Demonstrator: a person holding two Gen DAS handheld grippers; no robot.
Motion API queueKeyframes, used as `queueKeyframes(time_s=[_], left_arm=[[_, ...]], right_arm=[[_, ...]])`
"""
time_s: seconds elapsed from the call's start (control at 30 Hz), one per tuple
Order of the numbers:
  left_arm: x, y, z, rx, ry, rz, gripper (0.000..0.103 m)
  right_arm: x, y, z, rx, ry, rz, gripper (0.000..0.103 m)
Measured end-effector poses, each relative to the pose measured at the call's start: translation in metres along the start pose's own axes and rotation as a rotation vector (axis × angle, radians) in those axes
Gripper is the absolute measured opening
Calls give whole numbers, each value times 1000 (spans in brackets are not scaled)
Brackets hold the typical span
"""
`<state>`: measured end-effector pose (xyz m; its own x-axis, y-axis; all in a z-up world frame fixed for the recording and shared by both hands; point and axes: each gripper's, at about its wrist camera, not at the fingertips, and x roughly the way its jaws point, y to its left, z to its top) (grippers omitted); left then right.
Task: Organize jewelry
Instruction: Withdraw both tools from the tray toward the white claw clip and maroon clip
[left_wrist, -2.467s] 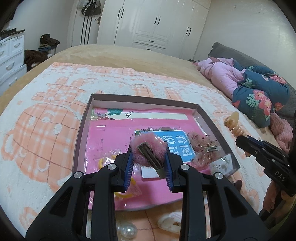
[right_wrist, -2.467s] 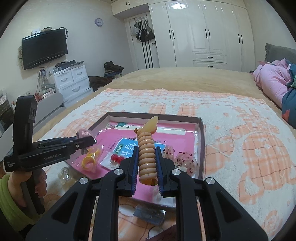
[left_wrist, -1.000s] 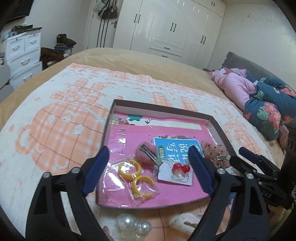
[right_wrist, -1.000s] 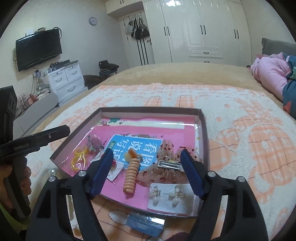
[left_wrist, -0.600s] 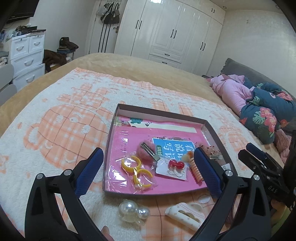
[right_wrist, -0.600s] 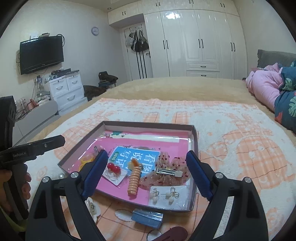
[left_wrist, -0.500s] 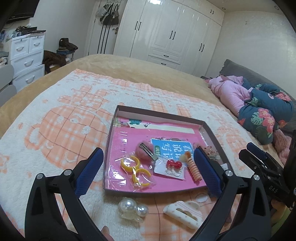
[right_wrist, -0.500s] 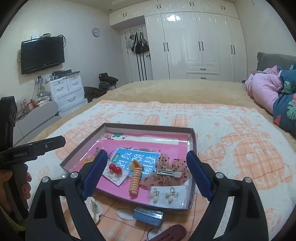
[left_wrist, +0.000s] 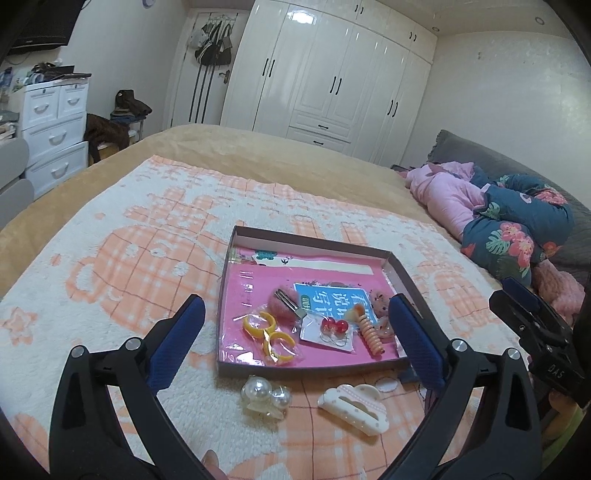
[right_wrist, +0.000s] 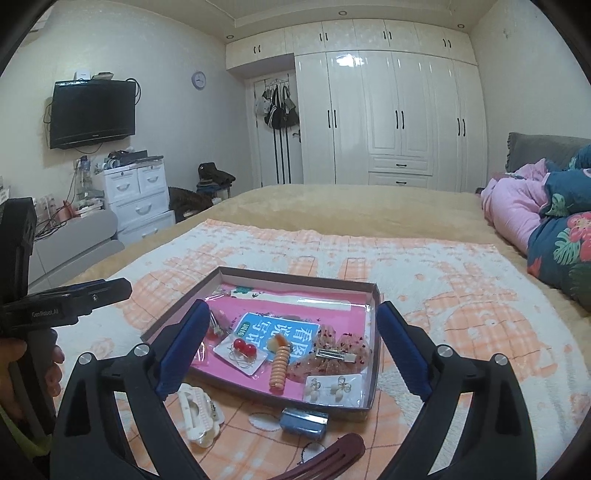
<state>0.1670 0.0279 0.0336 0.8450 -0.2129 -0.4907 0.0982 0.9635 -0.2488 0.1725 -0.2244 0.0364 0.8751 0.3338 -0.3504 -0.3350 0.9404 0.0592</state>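
Both our grippers hover wide apart and empty above the jewelry tray on the bed.

Our left gripper (left_wrist: 295, 334) has its jaws spread wide with nothing between them; our right gripper (right_wrist: 290, 343) is opening its jaws, also with nothing held. The tray (left_wrist: 402, 275) sits on the orange-and-white blanket (left_wrist: 147, 258) and holds the yellow rings (left_wrist: 271, 336), pink fluffy clip (left_wrist: 284, 301), red earrings (right_wrist: 244, 348), peach spiral hair tie (right_wrist: 279, 369), sequined bow clip (right_wrist: 332, 354) and white earrings (right_wrist: 332, 387). Just outside its near edge lie the pearl clip (left_wrist: 264, 397), white claw clip (left_wrist: 354, 406), a blue packet (right_wrist: 303, 421) and a maroon clip (right_wrist: 332, 459).
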Motion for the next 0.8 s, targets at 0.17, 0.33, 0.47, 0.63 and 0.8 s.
queueKeyframes(time_s=[0.17,0.33,0.47,0.63,0.8], left_arm=[[-7,2,-2,-3,-12,-8,91],[-14,4,-5,-10,-17,-26,91],[-21,5,-10,-4,-24,-32,91],[-25,8,-16,6,-25,-22,91],[-31,13,-23,15,-28,-7,91]], right_arm=[[-11,4,-2,1,-6,-8,91],[-18,4,-5,5,-1,-17,92],[-22,5,-9,6,9,-21,92],[-27,9,-17,-6,24,-24,92],[-31,11,-28,-11,43,-35,93]])
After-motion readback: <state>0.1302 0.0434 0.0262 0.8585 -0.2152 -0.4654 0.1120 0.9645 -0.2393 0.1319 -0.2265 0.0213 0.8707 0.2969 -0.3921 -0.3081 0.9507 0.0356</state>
